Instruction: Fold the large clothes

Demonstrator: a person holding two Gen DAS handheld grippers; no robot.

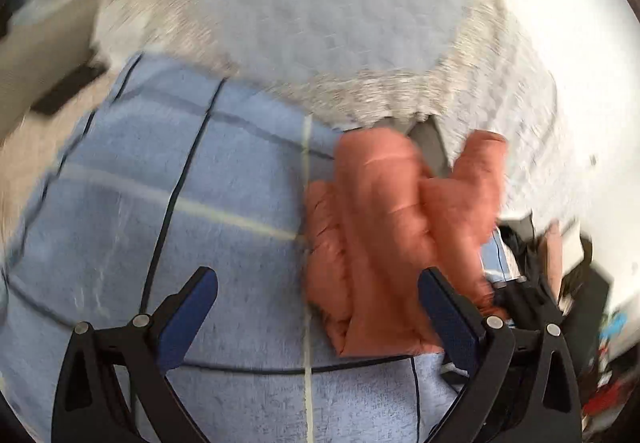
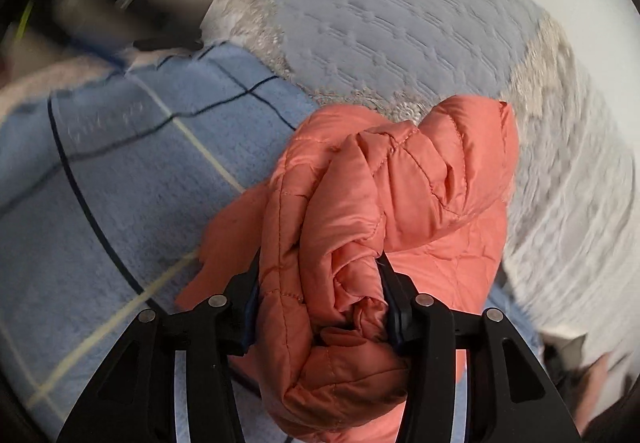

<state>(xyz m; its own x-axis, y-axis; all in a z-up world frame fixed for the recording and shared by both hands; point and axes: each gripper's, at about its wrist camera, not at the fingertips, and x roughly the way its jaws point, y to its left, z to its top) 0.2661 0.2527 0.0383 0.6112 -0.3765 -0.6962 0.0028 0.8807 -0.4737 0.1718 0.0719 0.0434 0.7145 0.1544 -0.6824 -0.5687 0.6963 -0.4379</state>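
the jacket (image 2: 384, 203) is salmon-orange, quilted and puffy, bunched into a crumpled, twisted roll with stitched seams showing. one gathered end is raised off the blue checked blanket (image 2: 100, 203); the rest (image 1: 384, 235) hangs in folds over the blanket, blurred.

Left wrist view motion-blurred throughout; dark clutter (image 1: 580, 283) at right edge unidentifiable; orange quilted jacket (image 2: 360, 223) hides right gripper (image 2: 320, 275) fingers' pads; jacket's lower end cut off by frame edge.
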